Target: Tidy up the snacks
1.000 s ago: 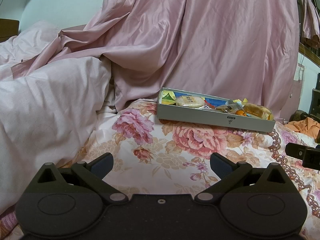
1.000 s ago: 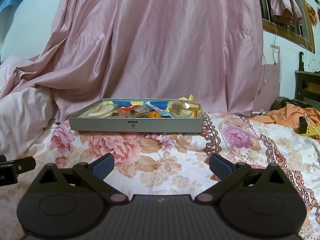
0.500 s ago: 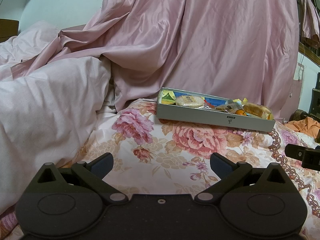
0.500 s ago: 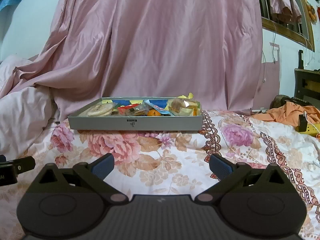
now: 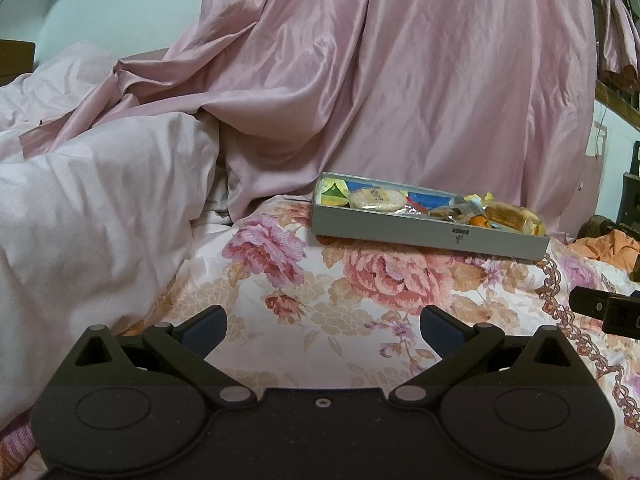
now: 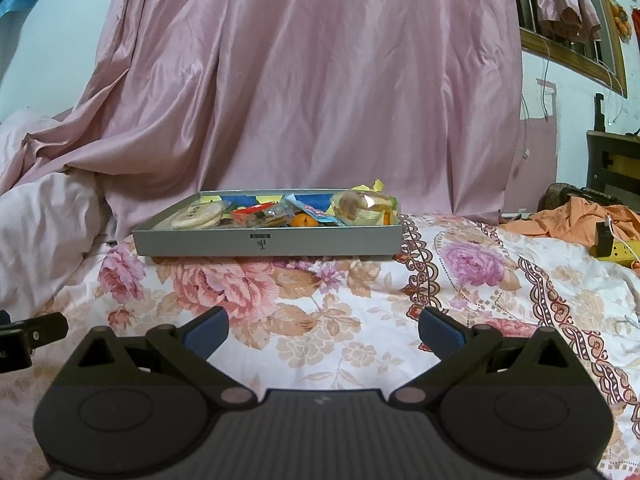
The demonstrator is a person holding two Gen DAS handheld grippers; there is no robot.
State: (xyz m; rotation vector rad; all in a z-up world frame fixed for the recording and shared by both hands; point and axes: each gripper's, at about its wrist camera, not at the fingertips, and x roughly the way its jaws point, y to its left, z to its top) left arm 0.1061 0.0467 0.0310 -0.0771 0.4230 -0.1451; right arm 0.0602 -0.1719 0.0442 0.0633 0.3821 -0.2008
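Ahead of both grippers, on the flowered bedspread [image 6: 320, 320], lies a shallow grey tray [image 6: 268, 242] packed with wrapped snacks. From the right gripper [image 6: 323, 326] the tray sits straight in front and slightly to the left, well apart from the fingertips; its fingers are spread wide with nothing between them, only the floral cloth showing in the gap. From the left gripper [image 5: 323, 325] the same tray [image 5: 430, 236] lies ahead and off to the right, also well apart, and these fingers too stand wide apart and hold nothing.

Inside the tray, a round pale rice cracker [image 6: 196, 216] in clear wrap lies toward the left end, a small orange fruit [image 6: 304, 221] sits near the middle, and a wrapped golden cake [image 6: 366, 208] fills the right end. Blue and yellow packets crowd between them.

Behind the tray hangs a pink satin curtain [image 6: 320, 80]. To the left of the left gripper a pale pink duvet [image 5: 88, 200] is heaped up. Far to the right of the right gripper an orange garment [image 6: 576, 220] lies crumpled beside a yellow power strip [image 6: 624, 250].
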